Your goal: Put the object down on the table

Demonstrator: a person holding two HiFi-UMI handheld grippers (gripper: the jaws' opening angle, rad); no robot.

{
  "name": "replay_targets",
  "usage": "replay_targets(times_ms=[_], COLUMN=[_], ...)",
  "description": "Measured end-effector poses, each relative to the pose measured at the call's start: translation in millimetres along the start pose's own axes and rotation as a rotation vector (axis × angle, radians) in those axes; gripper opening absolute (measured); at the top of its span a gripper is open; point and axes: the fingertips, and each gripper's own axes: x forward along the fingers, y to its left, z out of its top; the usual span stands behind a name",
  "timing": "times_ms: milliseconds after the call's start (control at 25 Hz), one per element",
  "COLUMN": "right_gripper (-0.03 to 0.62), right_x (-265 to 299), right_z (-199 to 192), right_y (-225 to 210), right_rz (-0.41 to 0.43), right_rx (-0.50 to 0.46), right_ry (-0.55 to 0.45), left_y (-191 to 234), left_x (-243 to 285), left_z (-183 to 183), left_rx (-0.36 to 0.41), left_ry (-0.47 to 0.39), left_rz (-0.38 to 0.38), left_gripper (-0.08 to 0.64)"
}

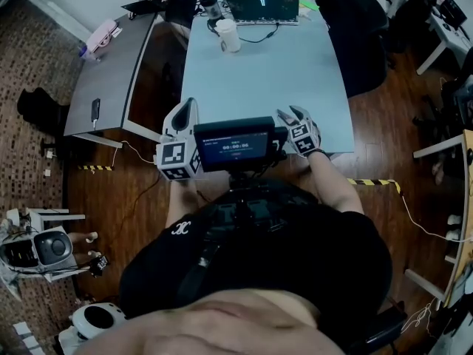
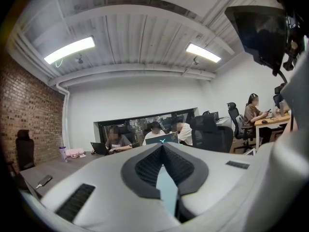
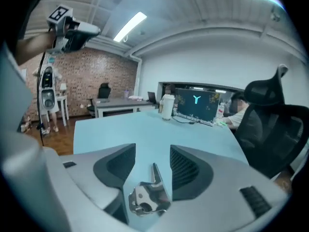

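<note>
Cup [image 1: 228,35] stands upright on table [image 1: 273,80] beside laptop [image 1: 262,7].

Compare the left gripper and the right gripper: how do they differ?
The left gripper has jaws that meet at the tips; the right gripper has them wide apart. Nothing sits between the left's jaws; a small metal piece lies between the right's, apparently unclamped. Both have grey bodies and dark ribbed pads.
</note>
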Motion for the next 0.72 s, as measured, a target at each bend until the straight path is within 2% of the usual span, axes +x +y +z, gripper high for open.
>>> replay_targets(times_ms=[40,240,320,480,600,720], right_gripper=[0.231,0.043,-0.01,-0.023,-0.023,-0.024], right_x=[-5,-36,-53,-97,-135,-174], right_z=[10,58,77,124,159,188], right_y=[-5,-34,-46,-56,-56,-51], right_rz=[-0.017,-0.133,-0.18,-0.225,-0.241,-0.26], right_rx=[0.032,0.124,0.142,0.159,0.122,0.062], right_ry=[-0.035,-0.222,-0.299,-0.437,-0.555,-0.627], left_y=[-1,-4,-8,-13,-17,-27], left_x=[1,7,9,13,17,19], left_z=[0,-2,-2,-1,-1,3], left_rx=[-0.001,-0.01,-0.009,-0.01,-0.009,-0.01], left_ry=[-0.001,-0.004,-0.004,-0.003,-0.003,-0.006], left_rz=[-0.004,-0.022,-0.03,-0.039,-0.046,-0.059], left_gripper=[-0.005,-0.005,-0.006,-0.005,-0.006,-0.006])
